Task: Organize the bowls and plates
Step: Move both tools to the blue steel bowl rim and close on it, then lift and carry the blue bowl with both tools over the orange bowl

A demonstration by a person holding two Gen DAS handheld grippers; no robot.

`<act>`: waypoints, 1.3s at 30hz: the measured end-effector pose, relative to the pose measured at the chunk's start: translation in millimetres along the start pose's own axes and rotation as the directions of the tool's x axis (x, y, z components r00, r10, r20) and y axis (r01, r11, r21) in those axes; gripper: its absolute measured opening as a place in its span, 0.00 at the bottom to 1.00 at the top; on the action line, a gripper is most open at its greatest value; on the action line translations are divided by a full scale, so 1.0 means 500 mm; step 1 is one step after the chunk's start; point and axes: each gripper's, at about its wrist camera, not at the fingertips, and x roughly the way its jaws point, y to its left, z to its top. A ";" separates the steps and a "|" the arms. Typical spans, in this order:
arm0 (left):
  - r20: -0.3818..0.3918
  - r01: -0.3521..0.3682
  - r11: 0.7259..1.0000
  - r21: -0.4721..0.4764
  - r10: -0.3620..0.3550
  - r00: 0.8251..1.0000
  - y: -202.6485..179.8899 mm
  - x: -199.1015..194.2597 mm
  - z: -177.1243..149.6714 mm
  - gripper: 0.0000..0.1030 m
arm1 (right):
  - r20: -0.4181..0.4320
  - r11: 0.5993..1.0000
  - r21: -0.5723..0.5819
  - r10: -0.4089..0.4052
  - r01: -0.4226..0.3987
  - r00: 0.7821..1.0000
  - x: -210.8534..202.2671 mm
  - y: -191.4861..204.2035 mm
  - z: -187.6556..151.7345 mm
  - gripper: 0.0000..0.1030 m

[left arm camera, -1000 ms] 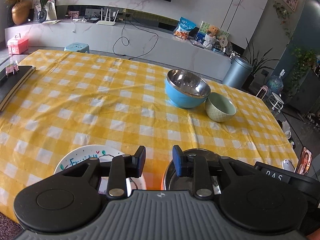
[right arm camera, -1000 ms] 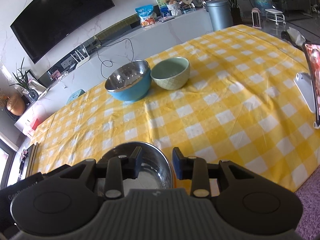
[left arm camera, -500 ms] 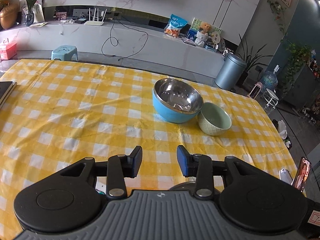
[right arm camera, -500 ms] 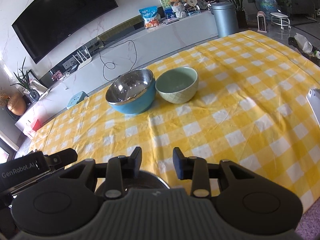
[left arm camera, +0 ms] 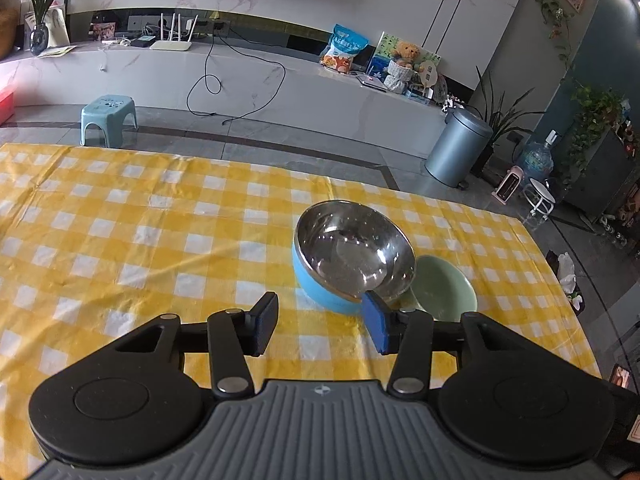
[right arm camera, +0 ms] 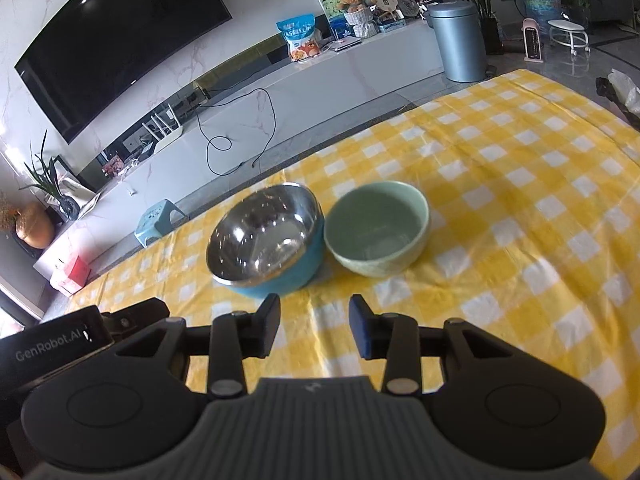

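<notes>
Both of my grippers are empty. My left gripper [left arm camera: 322, 326] has its fingers opening, fairly wide, with nothing between them — the right-hand pad only overlaps the near rim of the blue steel-lined bowl [left arm camera: 354, 256] in the view, and I can't tell that it touches. My right gripper [right arm camera: 314, 330] is opening too, narrower, over bare yellow checked tablecloth [right arm camera: 520, 184].

The blue bowl [right arm camera: 266, 240] and the pale green ceramic bowl [right arm camera: 378, 228] sit upright side by side on the surface, rims just about touching, neither nested in the other. No plates show in either view. So I judge the sorting unfinished — these two bowls likely await stacking or moving, and I am only approaching them.
</notes>
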 end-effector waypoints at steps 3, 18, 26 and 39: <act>-0.023 0.004 1.000 -0.030 -0.005 1.000 0.008 0.040 0.026 0.53 | 0.002 1.000 0.001 -0.005 0.005 1.000 0.031 0.012 0.023 0.36; -0.106 -0.108 0.993 0.038 0.111 0.988 0.002 0.209 0.050 0.29 | -0.019 0.995 -0.049 -0.090 0.089 0.996 0.173 0.025 0.072 0.24; -0.103 -0.122 0.989 0.086 0.131 0.986 -0.011 0.200 0.044 0.12 | -0.015 0.995 -0.071 -0.077 0.076 0.997 0.186 0.034 0.070 0.22; -0.099 -0.127 0.986 0.106 0.137 0.986 0.017 0.170 0.029 0.10 | -0.073 0.997 -0.059 -0.049 0.045 0.996 0.214 0.048 0.048 0.15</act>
